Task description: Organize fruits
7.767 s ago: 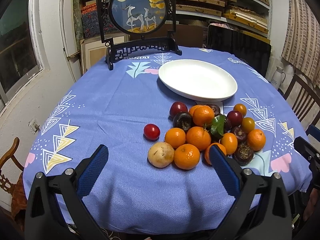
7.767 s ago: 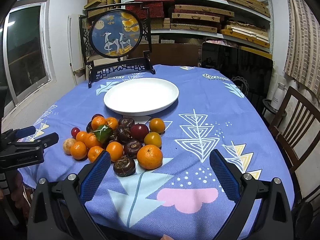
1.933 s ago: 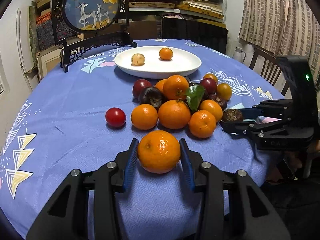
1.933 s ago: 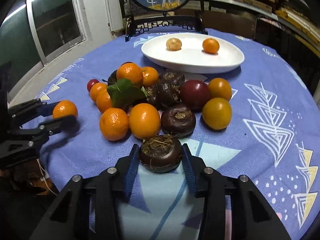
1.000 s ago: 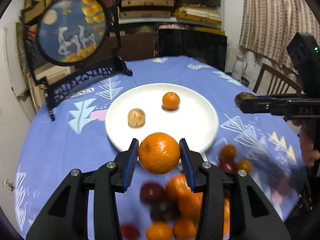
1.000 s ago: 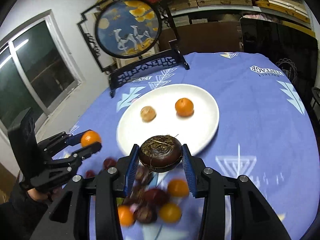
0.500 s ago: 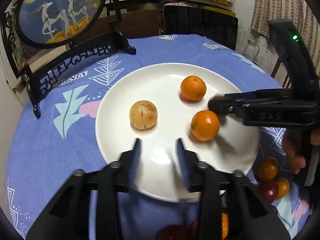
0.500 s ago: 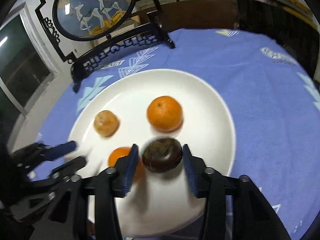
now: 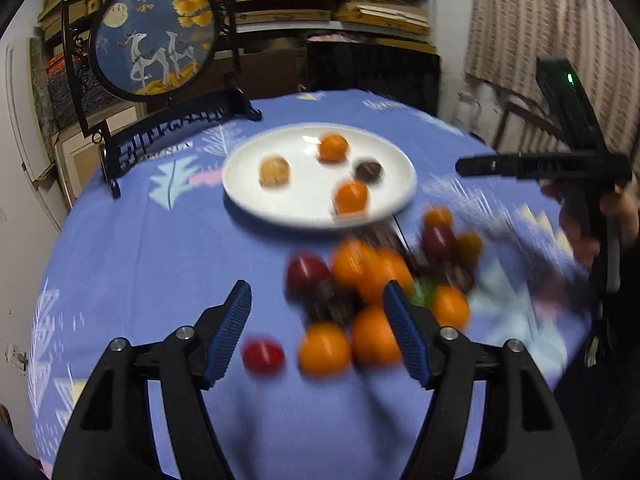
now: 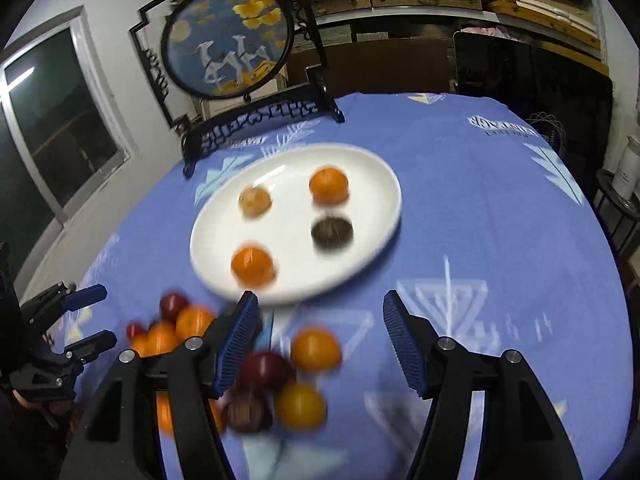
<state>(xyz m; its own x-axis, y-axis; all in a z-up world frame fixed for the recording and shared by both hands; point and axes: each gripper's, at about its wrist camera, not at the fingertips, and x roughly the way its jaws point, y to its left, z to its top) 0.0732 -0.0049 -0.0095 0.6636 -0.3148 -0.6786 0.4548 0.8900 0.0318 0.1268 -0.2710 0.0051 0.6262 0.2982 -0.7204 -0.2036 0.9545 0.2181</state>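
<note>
A white plate on the blue tablecloth holds two oranges, a tan fruit and a dark brown fruit. A blurred pile of oranges, dark and red fruits lies in front of the plate. My left gripper is open and empty above the pile's near side. My right gripper is open and empty, back from the plate over the pile's right side; it also shows in the left wrist view.
A round painted screen on a black stand stands behind the plate. A lone red fruit lies left of the pile. Shelves, dark panels and a wooden chair ring the table. A window is at the left.
Both grippers opened, leaving the orange and the dark brown fruit on the plate, then pulled back toward the pile. The plate now holds two more fruits than a second ago.
</note>
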